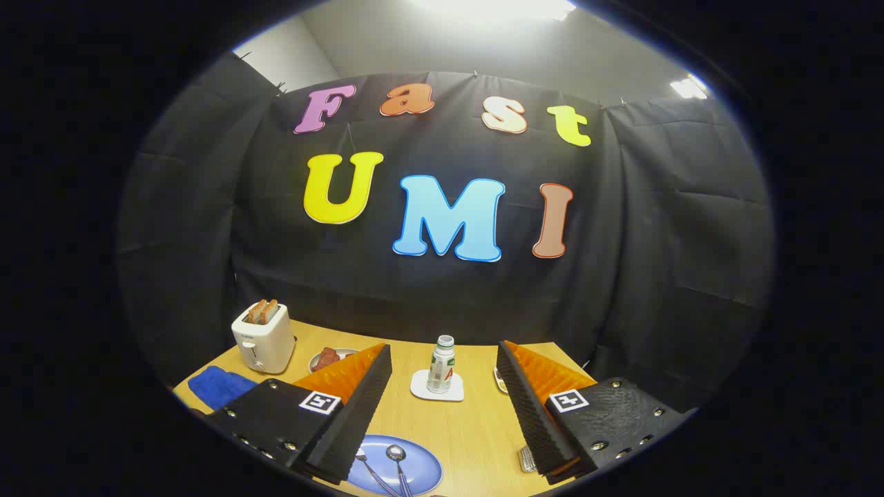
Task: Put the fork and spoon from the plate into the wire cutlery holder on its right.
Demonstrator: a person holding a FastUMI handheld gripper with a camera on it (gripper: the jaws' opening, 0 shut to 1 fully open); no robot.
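Two pieces of cutlery lie on the blue plate (421, 469) that you see low between the fingers: the spoon (396, 453), with its bowl pointing away from you, and beside it on the left the fork (362, 456), of which the head is partly behind the left finger. Their handles run toward you and come close together at the near edge of the plate. Your gripper (444, 400) is spread wide and grasps nothing; both fingers are above the wooden table (476, 435), one on each side of the plate. Just inside the right finger, low down, a small piece of wire grid shows, probably the wire cutlery holder (527, 458), but most of it is hidden behind that finger. Beyond the fingers, in the middle of the table, a small bottle (441, 364) stands upright on a white coaster (437, 386). Farther left there is a white toaster (264, 338) with toast in its slots, a small dish (330, 359) with something reddish just right of it, and a blue cloth (219, 385) near the table edge
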